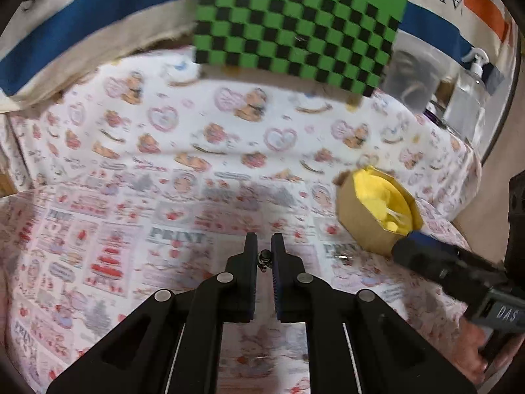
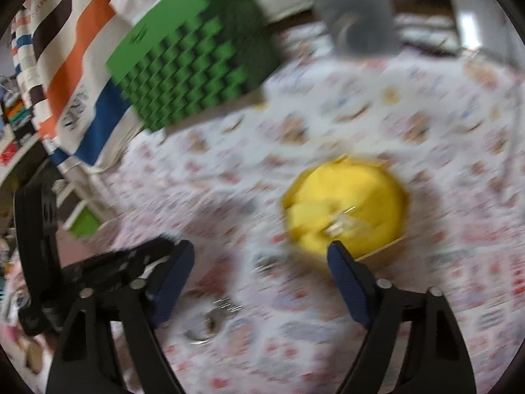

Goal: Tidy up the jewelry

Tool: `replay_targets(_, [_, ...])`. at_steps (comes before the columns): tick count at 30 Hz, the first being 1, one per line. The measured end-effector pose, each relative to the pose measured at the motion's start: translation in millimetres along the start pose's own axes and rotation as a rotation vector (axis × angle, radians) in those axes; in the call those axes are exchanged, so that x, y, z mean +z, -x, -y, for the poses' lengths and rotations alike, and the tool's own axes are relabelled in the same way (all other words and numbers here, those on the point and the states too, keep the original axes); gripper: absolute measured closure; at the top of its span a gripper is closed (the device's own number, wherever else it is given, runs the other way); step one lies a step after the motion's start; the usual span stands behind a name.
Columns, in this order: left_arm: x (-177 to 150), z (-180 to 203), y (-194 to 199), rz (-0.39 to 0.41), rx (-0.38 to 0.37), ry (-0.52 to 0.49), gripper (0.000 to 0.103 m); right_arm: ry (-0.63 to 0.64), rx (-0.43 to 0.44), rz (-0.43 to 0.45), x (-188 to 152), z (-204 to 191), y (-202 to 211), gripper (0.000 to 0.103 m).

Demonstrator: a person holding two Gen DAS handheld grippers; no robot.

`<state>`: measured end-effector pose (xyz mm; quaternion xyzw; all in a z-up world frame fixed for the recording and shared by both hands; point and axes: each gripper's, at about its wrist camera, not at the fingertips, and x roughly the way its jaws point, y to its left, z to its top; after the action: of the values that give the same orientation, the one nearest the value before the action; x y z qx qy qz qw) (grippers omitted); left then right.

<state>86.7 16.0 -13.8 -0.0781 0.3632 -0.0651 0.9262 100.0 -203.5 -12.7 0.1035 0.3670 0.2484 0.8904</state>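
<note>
The left tongs (image 1: 264, 257) are clenched on a small dark metal earring (image 1: 263, 258), pinched between the pads above the patterned tablecloth on the counter (image 1: 131, 197). It looks tiny, light, stiff and slippery, so I judge the grip must stay gentle. The right tongs (image 2: 261, 262) are released, near the cardboard box lined with yellow paper (image 2: 347, 203). A blurred silver ring (image 2: 210, 323) lies on the cloth below them.

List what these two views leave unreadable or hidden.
- Small dark piece between the left gripper fingers, left view: too tiny to identify.
- Pale items in the yellow-lined box, right view: motion blur.
- Shiny bits on the cloth, right view: blurred, partly behind a finger of the open right gripper.
</note>
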Motion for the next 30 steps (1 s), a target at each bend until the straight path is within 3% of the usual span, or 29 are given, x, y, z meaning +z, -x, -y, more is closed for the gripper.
replay_targets(3, [0, -8, -1, 0.007, 0.025, 0.020, 0.096, 0.007, 0.020, -0.043, -4, -7, -12, 0.043])
replay_targets(8, [2, -15, -1, 0.020, 0.045, 0.029, 0.096, 0.039, -0.042, -0.073, -8, -12, -31, 0.062])
replay_targets(19, [1, -16, 13, 0.110, 0.141, 0.009, 0.096, 0.086, -0.155, -0.089, -8, -13, -57, 0.071])
replay_targets(22, [0, -13, 12, 0.110, 0.146, -0.005, 0.096, 0.092, -0.168, -0.094, -9, -12, -61, 0.073])
replay_targets(27, [-1, -12, 12, 0.123, 0.174, -0.019, 0.096, 0.075, -0.178, -0.115, -9, -8, -67, 0.086])
replay_targets(30, [0, -15, 13, 0.122, 0.172, -0.005, 0.096, 0.058, -0.166, -0.111, -9, -5, -65, 0.087])
